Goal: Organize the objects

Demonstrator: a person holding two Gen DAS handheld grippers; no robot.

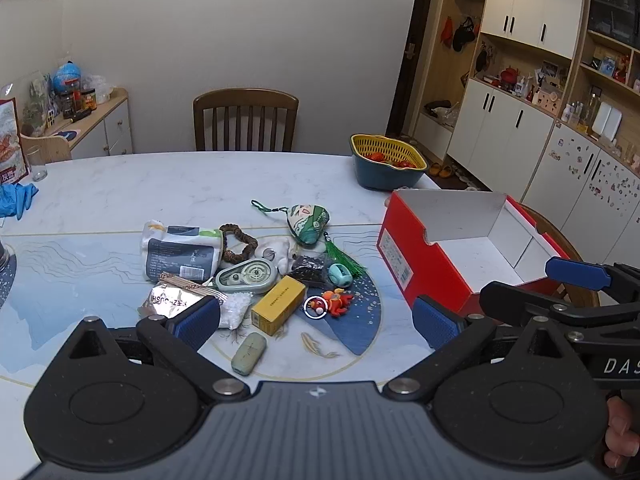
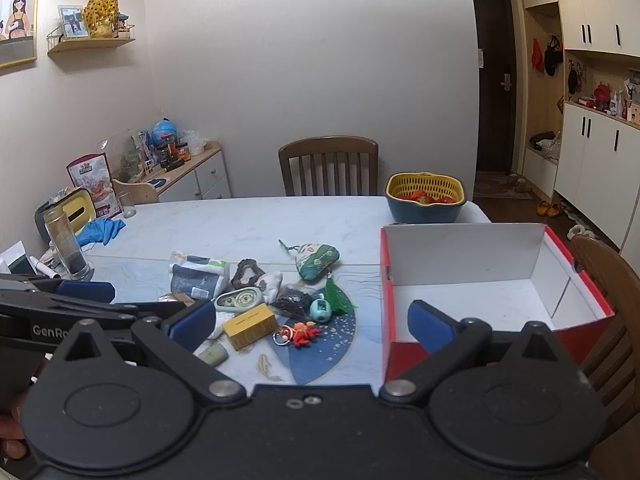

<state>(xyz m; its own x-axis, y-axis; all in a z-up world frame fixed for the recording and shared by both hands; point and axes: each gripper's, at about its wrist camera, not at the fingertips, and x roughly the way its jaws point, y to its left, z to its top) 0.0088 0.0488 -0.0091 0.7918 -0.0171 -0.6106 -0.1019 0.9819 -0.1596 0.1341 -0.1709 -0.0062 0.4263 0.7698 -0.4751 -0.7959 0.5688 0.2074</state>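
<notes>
A pile of small objects lies mid-table: a yellow box (image 1: 278,304) (image 2: 250,326), an orange crab keychain (image 1: 338,300) (image 2: 302,333), a green tape dispenser (image 1: 247,276) (image 2: 236,299), a bead bracelet (image 1: 238,244), a green sachet with tassel (image 1: 309,219) (image 2: 317,261), a grey-white pouch (image 1: 184,254) (image 2: 198,276) and a silver packet (image 1: 170,300). An empty red box with white inside (image 1: 416,264) (image 2: 480,304) stands to the right. My left gripper (image 1: 316,324) is open above the pile's near side. My right gripper (image 2: 312,328) is open, between pile and box.
A yellow-and-blue basket (image 1: 386,160) (image 2: 426,198) with red items sits at the table's far right. A wooden chair (image 1: 246,120) stands behind the table. Blue gloves (image 2: 100,230), a glass (image 2: 66,246) and a snack bag (image 2: 94,184) are at the far left.
</notes>
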